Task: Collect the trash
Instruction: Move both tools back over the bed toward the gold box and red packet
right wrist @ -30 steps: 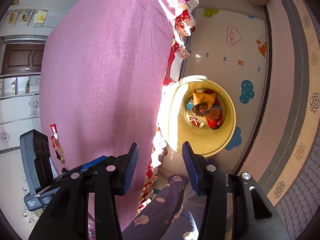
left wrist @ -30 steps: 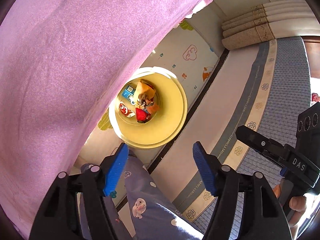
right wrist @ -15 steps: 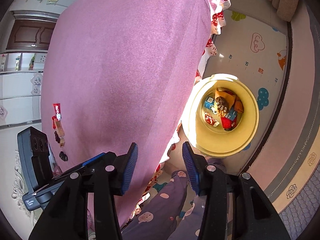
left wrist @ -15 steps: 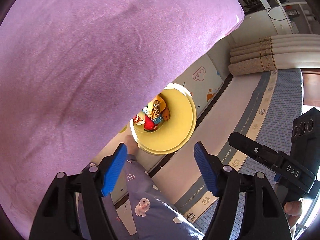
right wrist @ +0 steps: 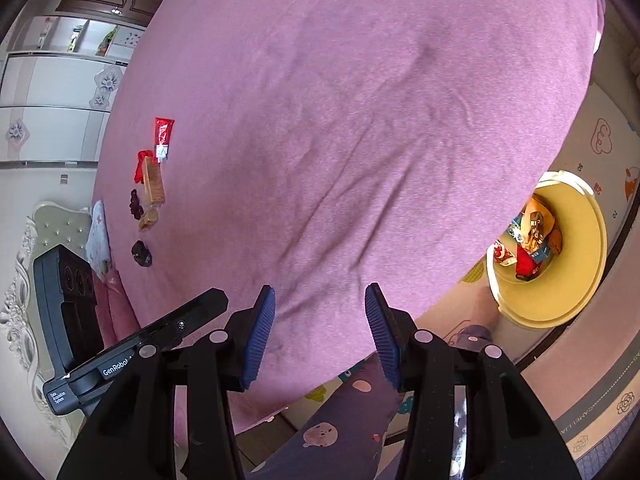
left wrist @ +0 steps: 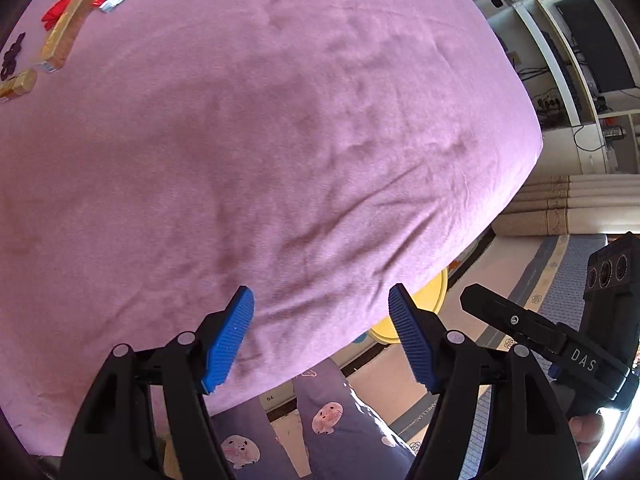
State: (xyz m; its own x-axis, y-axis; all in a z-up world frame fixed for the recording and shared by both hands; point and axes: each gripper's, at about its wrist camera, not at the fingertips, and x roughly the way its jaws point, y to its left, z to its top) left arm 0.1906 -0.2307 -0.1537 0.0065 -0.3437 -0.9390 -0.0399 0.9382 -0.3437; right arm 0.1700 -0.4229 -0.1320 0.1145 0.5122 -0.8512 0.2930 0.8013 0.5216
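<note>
- The bed [left wrist: 280,140], under a purple sheet, fills most of both views; its near edge crosses just ahead of both grippers.
- Floor mat [right wrist: 600,148] shows past the edge at 3 o'clock in the right view.
- Left gripper [left wrist: 320,340]: fingers spread, nothing between them, above the bed edge.
- Right gripper [right wrist: 320,332]: fingers spread, nothing between them.
- The trash [right wrist: 154,176], red wrappers, tan packets and dark scraps, lies in a cluster on the sheet at 10 o'clock in both views, well apart from the fingers.
- Yellow bin [right wrist: 576,292] stands on the mat at 3 o'clock of the right fingers, holding wrappers.
</note>
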